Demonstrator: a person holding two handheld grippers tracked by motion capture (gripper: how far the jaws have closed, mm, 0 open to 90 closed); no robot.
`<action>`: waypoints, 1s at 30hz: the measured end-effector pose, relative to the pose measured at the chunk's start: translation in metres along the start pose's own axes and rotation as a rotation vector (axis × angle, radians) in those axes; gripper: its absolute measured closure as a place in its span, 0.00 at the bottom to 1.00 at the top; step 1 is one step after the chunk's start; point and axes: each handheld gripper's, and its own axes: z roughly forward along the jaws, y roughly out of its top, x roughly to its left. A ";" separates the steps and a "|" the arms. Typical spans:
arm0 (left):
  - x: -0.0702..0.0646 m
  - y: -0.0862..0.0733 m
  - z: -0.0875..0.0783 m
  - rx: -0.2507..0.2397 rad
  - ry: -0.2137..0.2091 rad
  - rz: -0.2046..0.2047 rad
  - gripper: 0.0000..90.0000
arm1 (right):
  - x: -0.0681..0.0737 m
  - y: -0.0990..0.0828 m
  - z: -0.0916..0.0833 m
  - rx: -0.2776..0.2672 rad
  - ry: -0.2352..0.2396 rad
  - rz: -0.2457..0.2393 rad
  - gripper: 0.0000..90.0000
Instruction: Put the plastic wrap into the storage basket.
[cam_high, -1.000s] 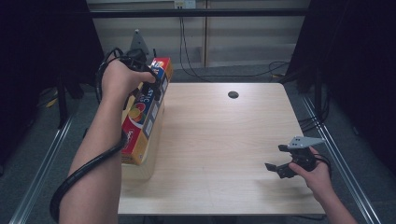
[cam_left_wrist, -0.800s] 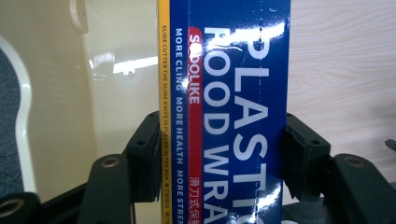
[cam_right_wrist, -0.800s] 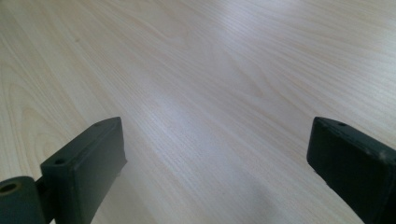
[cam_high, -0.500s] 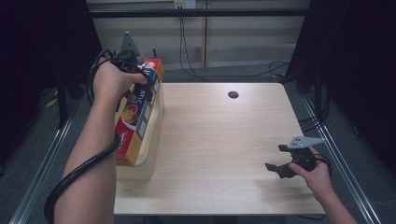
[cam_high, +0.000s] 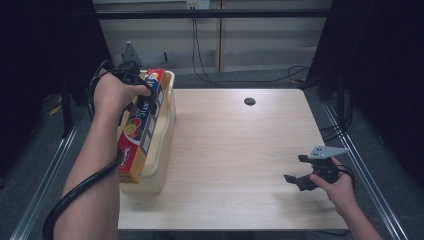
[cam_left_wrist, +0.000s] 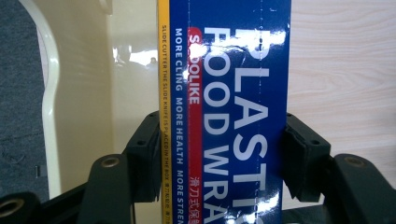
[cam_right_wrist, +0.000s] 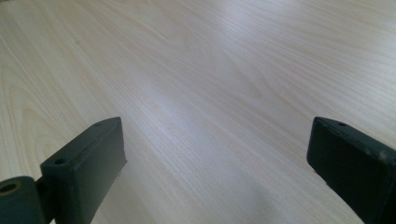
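High view: the left gripper (cam_high: 131, 75) sits at the far left of the table (cam_high: 235, 150), clamped on a long box of plastic food wrap (cam_high: 142, 125); the box lies lengthwise over a cream plastic bin (cam_high: 162, 145) at the table's left edge, its far end in the gripper and its near end reaching toward the bin's near rim; whether the box rests on the bin or hangs just above it I cannot tell; left gripper view: both black jaws press against the sides of the blue box (cam_left_wrist: 229, 112), with the cream bin wall (cam_left_wrist: 79, 93) on the left and bare wood on the right; the right gripper (cam_high: 302, 172) rests low at the near right of the table, well apart from the box; right gripper view: its jaws stand wide with nothing between them over the pale wood (cam_right_wrist: 210, 84); a small dark hole (cam_high: 249, 101) marks the far middle of the table.
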 end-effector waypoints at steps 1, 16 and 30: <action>0.001 0.000 0.001 0.000 -0.001 0.001 0.45 | 0.000 0.000 0.000 0.000 -0.001 0.001 0.04; 0.017 -0.006 0.016 0.012 0.005 -0.026 0.45 | 0.000 0.001 0.000 -0.002 0.004 0.002 0.04; 0.025 -0.010 0.032 0.041 -0.002 -0.037 0.45 | 0.001 0.002 0.000 -0.009 0.006 0.005 0.04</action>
